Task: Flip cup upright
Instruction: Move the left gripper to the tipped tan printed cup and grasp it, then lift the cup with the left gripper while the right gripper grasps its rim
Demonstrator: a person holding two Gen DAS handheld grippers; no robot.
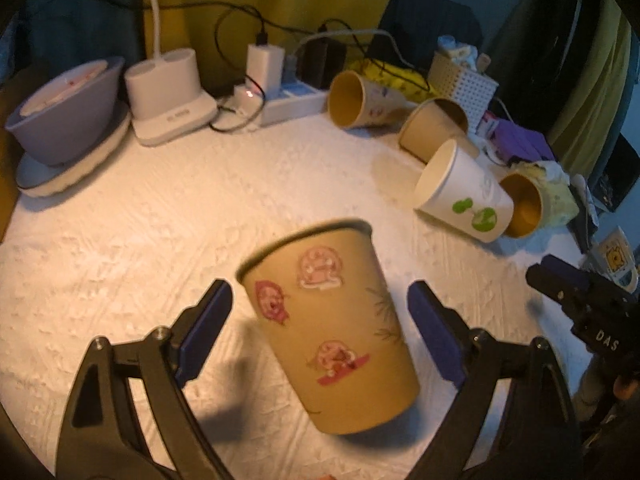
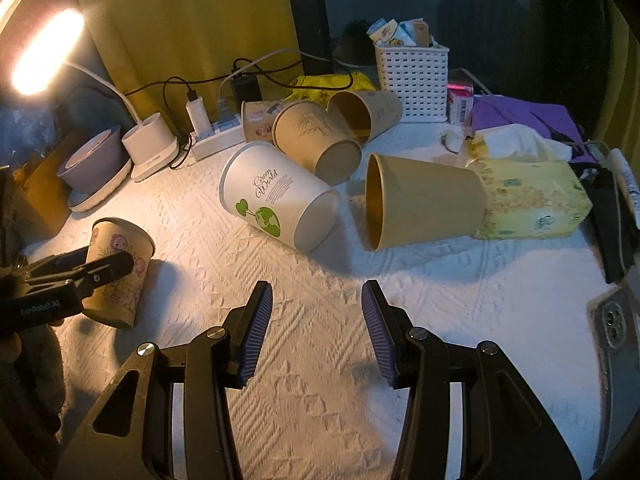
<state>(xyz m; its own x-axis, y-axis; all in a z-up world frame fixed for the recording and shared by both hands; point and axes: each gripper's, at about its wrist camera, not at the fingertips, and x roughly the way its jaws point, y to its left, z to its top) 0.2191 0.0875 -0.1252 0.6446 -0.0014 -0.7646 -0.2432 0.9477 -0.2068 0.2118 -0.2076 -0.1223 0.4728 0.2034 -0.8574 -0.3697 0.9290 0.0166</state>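
Five paper cups were on the white-clothed counter [image 2: 304, 360]: four lying on their sides and one standing. The standing one, a tan sticker cup [image 1: 328, 320], stood mouth up near the left side, between the pads of the left hand-held gripper [image 1: 320, 304]. Its jaws were spread apart, with a gap visible on each side of the cup in the left wrist view. From the right wrist view that gripper crossed in front of the cup, so whether it touched could not be told there.

The four tipped cups lay farther back and to the right: a white cup [image 2: 276, 200] printed with a green globe, a plain tan cup [image 2: 424, 206] just right of it resting against a tissue box [image 2: 532, 204], and two more tan cups [image 2: 316, 140] [image 2: 364, 112] behind them. A further sticker-covered cup [image 2: 256, 118] lay at the far edge beside the power strip [image 2: 212, 138].

The right hand-held gripper [image 2: 316, 332] hovered over bare cloth, jaws apart and holding nothing.

Only the right wrist view showed the lit lamp head [image 2: 44, 52] and a phone [image 2: 616, 328] at the near right. One purple bowl [image 1: 68, 112] and one white basket [image 2: 412, 76] appeared in both views.
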